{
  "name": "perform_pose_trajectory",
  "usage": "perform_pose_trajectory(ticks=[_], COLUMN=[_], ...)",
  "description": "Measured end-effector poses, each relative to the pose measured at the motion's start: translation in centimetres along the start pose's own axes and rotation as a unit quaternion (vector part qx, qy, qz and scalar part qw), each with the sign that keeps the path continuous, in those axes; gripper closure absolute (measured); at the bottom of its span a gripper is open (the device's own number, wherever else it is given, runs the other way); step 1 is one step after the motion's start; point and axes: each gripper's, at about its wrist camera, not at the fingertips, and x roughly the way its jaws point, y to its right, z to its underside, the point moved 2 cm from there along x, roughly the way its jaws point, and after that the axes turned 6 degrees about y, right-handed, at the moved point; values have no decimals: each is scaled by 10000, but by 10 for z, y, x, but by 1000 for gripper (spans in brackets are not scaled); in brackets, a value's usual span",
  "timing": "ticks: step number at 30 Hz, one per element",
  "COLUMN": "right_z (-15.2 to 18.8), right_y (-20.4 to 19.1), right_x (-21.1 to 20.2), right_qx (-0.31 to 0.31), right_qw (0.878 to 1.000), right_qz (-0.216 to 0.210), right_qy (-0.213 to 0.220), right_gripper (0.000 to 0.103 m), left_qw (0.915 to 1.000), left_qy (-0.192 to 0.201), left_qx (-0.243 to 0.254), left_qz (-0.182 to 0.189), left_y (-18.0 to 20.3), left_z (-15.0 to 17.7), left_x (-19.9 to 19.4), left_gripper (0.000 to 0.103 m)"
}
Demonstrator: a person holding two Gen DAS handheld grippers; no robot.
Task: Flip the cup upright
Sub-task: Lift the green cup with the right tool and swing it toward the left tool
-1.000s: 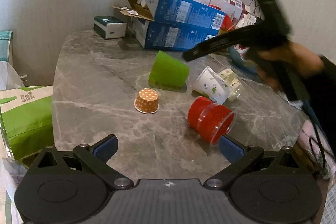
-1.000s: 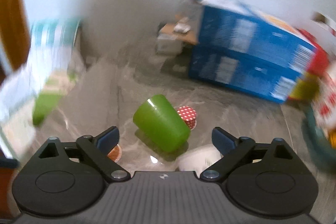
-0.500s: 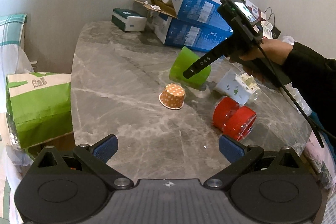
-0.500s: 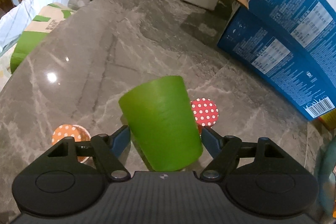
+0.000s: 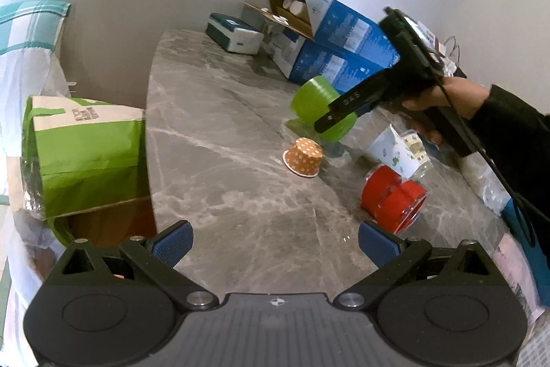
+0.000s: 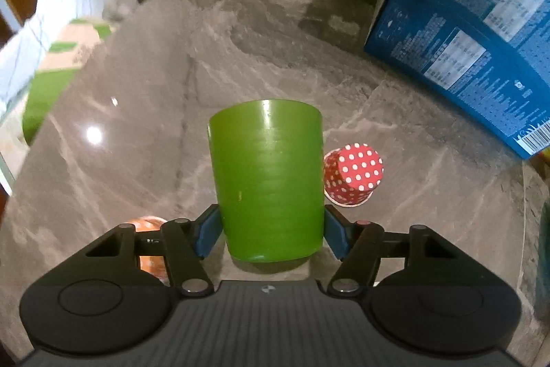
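My right gripper point(image 6: 268, 234) is shut on a green cup point(image 6: 268, 177), its blue pads pressing both sides near the wide rim. The cup's closed base points away from the camera. In the left wrist view the green cup point(image 5: 312, 105) is lifted off the grey marble table point(image 5: 220, 140), tilted, with the right gripper's finger point(image 5: 338, 112) across it. My left gripper point(image 5: 273, 245) is open and empty over the table's near edge.
An orange dotted paper cup point(image 5: 304, 157) stands upside down. A red dotted paper cup point(image 6: 352, 174) stands upside down beside the green cup. A red cup point(image 5: 392, 200) and a white patterned cup point(image 5: 395, 150) lie on their sides. Blue boxes point(image 5: 340, 54) line the wall. A green bag point(image 5: 82, 153) sits left of the table.
My right gripper closed on the green cup and lifted it off the table, turning it. The left gripper drew back and left, staying open.
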Motion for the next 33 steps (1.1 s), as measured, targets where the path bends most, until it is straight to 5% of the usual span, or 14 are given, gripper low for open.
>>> perform_pose_trajectory(ticks=[8,15,22,33], right_z=[11,93,173,187], right_y=[-17,-60,-85,-102], right_x=[-80,-170,-127,-76], right_qx=[798,2006,3035,3445], right_qw=[9930,9618,9394,9282], right_qz=[-295,-1075,-1210,-1199], right_qy=[824,1519,1042,730], right_gripper=[39,39,39,39], left_qw=[9986,9986,9997,9992], left_qy=[528,479,194,-352], left_qx=[4,-187,100,-77], left_qz=[54,86,61,146], left_y=[-12,-34,-24,-18], left_z=[-5,-2,7,16], left_x=[-37,-54,-51,-37], left_gripper=[0,0,0,0])
